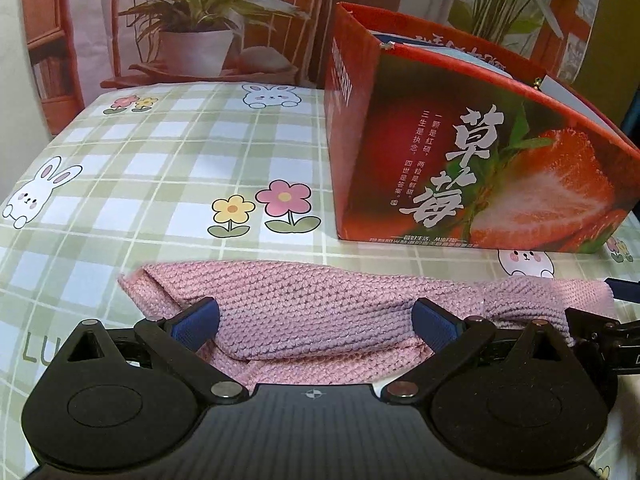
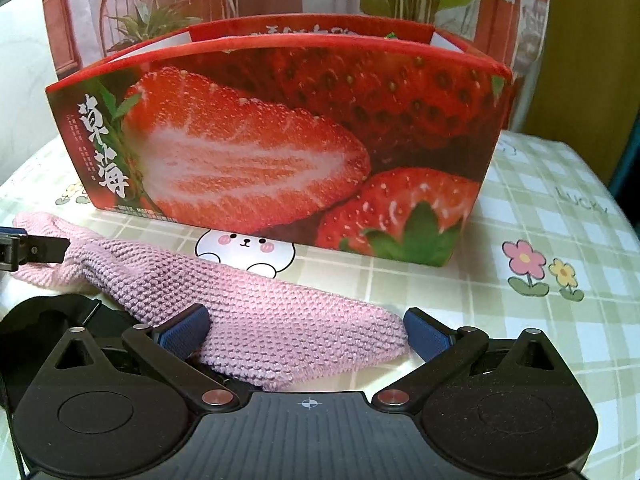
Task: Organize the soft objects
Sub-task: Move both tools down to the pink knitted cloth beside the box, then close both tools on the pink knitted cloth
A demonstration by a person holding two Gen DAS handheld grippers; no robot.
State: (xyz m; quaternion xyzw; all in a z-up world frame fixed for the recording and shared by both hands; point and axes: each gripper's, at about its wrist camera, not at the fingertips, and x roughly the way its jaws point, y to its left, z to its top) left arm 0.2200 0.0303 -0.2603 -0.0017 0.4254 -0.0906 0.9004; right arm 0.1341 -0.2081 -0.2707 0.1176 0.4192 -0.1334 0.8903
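Observation:
A pink knitted cloth [image 1: 316, 300] lies bunched lengthwise on the checked tablecloth, in front of a red strawberry-print box [image 1: 460, 160]. My left gripper [image 1: 316, 324] is open, its blue pads [image 1: 196, 322] standing wide on either side of the cloth's left part. My right gripper [image 2: 306, 334] is also open around the cloth's [image 2: 240, 300] right end, with the box [image 2: 280, 140] just behind. In the right wrist view one finger [image 2: 40, 248] of the left gripper lies over the cloth's far left end. The box is open-topped; pale contents show inside.
The tablecloth [image 1: 160, 160] has green checks with rabbits and flowers. The table curves away at the left edge [image 1: 24, 168] and the right edge [image 2: 616, 200]. Behind the table hangs a backdrop [image 1: 192, 32] picturing potted plants and a chair.

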